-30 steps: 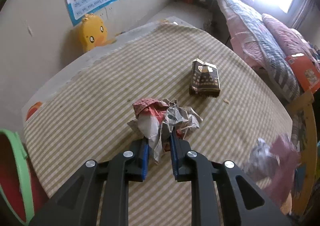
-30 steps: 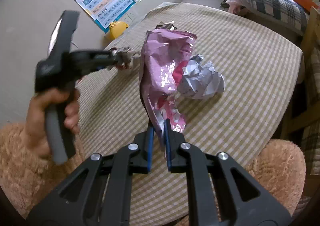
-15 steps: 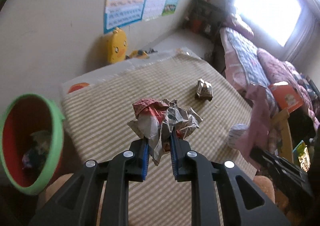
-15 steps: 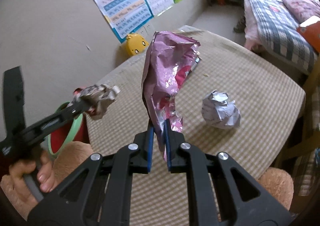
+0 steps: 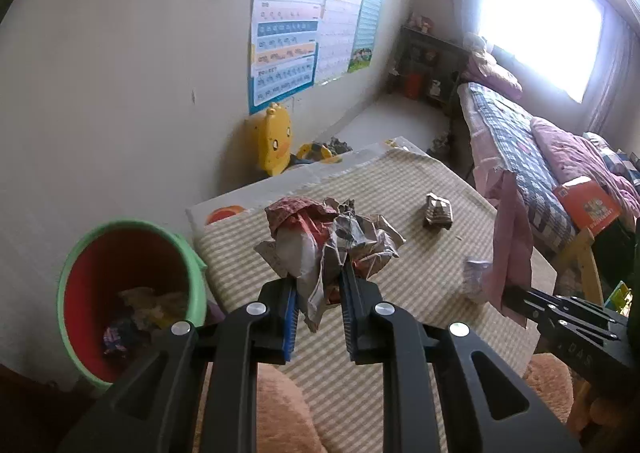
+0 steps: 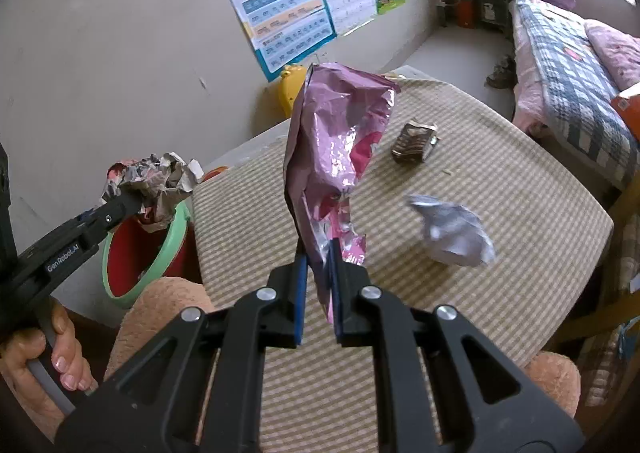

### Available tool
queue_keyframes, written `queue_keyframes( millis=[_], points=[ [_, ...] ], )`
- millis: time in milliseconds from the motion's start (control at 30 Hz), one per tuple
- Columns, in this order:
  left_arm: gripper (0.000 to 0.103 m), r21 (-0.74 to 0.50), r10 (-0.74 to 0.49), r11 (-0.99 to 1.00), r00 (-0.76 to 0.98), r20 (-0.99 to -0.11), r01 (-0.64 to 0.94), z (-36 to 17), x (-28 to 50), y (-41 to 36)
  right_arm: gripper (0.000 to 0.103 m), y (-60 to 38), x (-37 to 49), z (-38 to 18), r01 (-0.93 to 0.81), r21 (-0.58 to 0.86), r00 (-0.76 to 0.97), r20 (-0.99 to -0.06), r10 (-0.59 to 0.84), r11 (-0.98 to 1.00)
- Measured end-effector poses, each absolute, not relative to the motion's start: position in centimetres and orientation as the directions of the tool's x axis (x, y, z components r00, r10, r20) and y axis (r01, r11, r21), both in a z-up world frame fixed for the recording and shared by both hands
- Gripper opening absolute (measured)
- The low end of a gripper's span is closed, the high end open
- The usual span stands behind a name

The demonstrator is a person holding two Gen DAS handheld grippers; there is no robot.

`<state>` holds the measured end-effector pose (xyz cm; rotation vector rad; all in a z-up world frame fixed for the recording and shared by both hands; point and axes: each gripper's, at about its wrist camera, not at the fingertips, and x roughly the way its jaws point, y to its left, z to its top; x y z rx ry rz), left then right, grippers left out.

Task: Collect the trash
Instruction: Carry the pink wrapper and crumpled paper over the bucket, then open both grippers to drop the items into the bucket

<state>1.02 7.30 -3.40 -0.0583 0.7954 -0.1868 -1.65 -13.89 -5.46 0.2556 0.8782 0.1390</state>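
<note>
Below, a red bucket (image 5: 100, 253) with crumpled scraps (image 5: 140, 313) inside

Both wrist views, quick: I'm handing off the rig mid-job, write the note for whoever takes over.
Left gripper: shut on the crumpled red-and-grey paper wad, held up beside the red bin with green rim.
Right gripper: shut on the pink foil wrapper, above the checked table.
Done: some trash already lies in the bin.
Left: drop both pieces in, then fetch the silver crumpled ball and the brown crushed box.
</note>
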Motion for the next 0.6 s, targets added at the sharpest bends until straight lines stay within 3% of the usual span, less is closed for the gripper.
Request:
queue_keyframes(
  millis=[300, 600],
  points=[
    [0.016, -0.165, -0.160, 0.985, 0.689, -0.707, 0.058, -4.3, 1.1, 11.8, 0.011, -7.6, 0.1, -4.8, -0.131, 0.246, 0.591, -0.758, 0.275, 0.960],
    [0.016, -0.140, 0.008, 0.974, 0.642, -0.767, -0.179, -7.9, 1.6, 21.7, 0.011, 2.7, 3.3, -5.5, -0.324, 0.271, 0.476, -0.781, 0.404, 0.906]
  ],
)
